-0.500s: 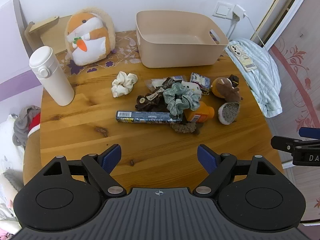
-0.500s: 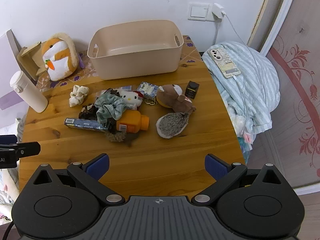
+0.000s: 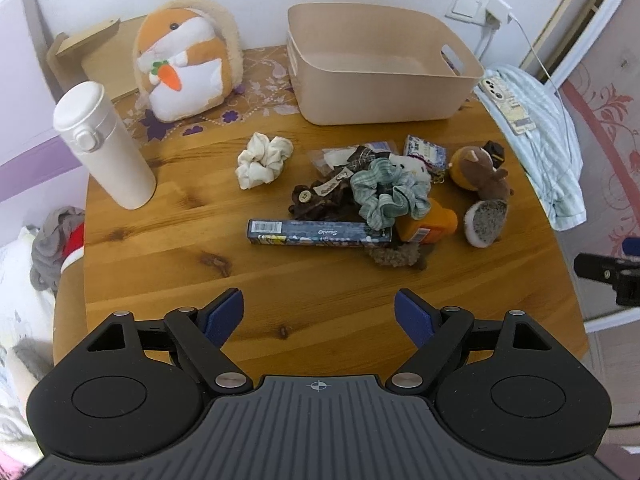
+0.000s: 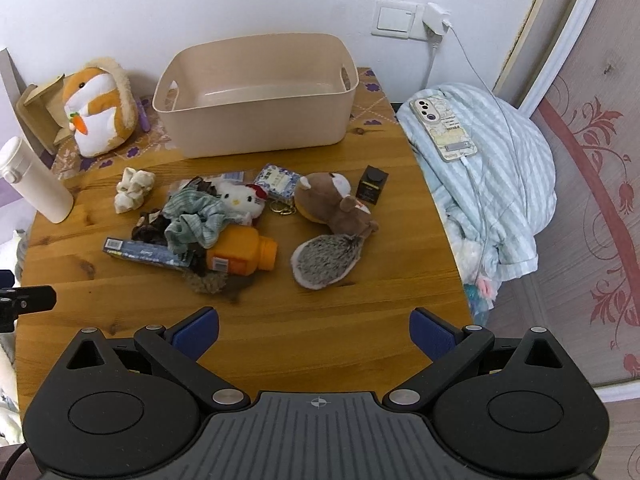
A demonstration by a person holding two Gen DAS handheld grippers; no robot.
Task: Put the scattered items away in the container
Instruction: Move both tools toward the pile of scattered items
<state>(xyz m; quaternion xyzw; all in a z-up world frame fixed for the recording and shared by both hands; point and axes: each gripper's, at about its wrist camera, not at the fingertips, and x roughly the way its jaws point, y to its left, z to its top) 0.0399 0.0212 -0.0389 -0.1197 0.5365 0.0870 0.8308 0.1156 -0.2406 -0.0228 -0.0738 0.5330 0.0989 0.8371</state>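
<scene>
**Both grippers spread wide above the near edge, clutter bunched mid-table**

You are holding the left gripper over the near part of the wooden table, its blue pads standing fully apart with nothing between them. You are holding the right gripper the same way, spread wide and empty, above bare wood near the front edge.

The beige container is sitting at the far side of the table, close to the wall, and it is showing only its bare floor. A strip of open wood is lying between its front wall and the clutter.

The scattered items are bunching in the middle: a green scrunchie is lying on top of a dark brown piece of cloth, just beside an orange bottle on its side. A long dark box is lying in front of the pile. A white scrunchie is lying apart on the left. A brown plush toy and a grey hedgehog toy are lying nearest the right edge, with a small black box near that edge.

A white flask is standing upright near the left edge. A hamster plush is sitting in the far left corner. Past the right edge, a phone is lying on striped cloth.

The widest free room is the near half of the table.
</scene>
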